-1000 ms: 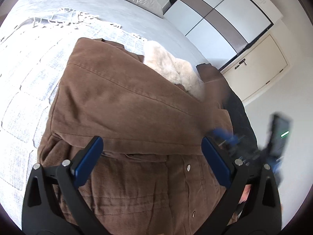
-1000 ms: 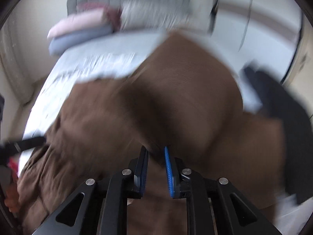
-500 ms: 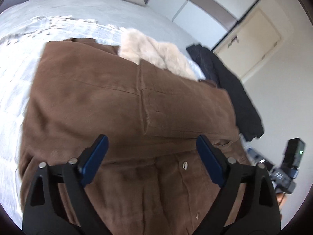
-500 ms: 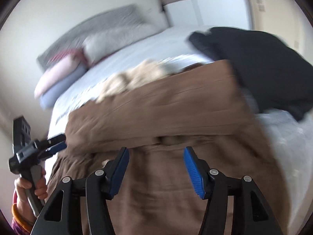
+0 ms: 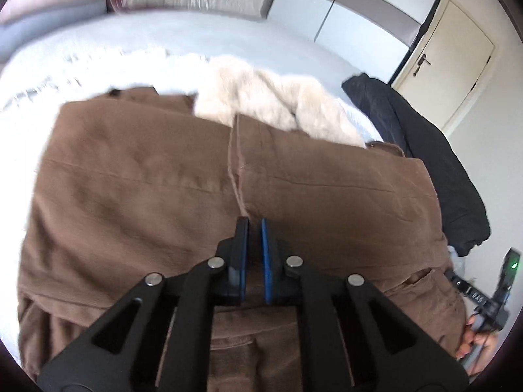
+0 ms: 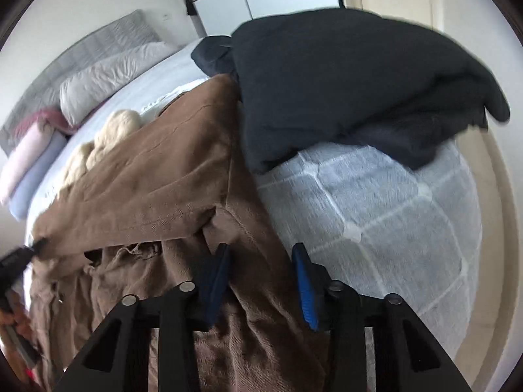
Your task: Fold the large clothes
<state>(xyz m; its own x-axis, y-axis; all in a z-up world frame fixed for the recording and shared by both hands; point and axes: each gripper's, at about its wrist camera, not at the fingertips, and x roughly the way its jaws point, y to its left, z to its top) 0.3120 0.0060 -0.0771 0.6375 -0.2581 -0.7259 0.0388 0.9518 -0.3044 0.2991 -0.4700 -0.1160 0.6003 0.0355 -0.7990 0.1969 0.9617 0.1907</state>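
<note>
A large brown coat (image 5: 163,196) with a cream fur collar (image 5: 271,104) lies on the bed, its sleeves folded across the body. My left gripper (image 5: 253,225) points down at the coat's middle. Its blue pads are shut, and a pinch of brown fabric seems caught at the seam. In the right wrist view the coat (image 6: 163,170) fills the left half. My right gripper (image 6: 261,261) straddles a ridge of the coat's right edge. Its jaws are closing, and the pads still stand apart around the fabric.
A black garment (image 6: 343,81) is heaped on the white quilted bed (image 6: 376,212), just right of the coat. Pillows (image 6: 108,75) lie at the headboard. A wardrobe (image 5: 343,9) and a door (image 5: 451,58) stand beyond the bed. A hand (image 5: 474,336) shows at the right.
My left jaws went from wide open to shut over the coat's middle. My right gripper let go, swung right to the coat's edge, opened wide and is narrowing again.
</note>
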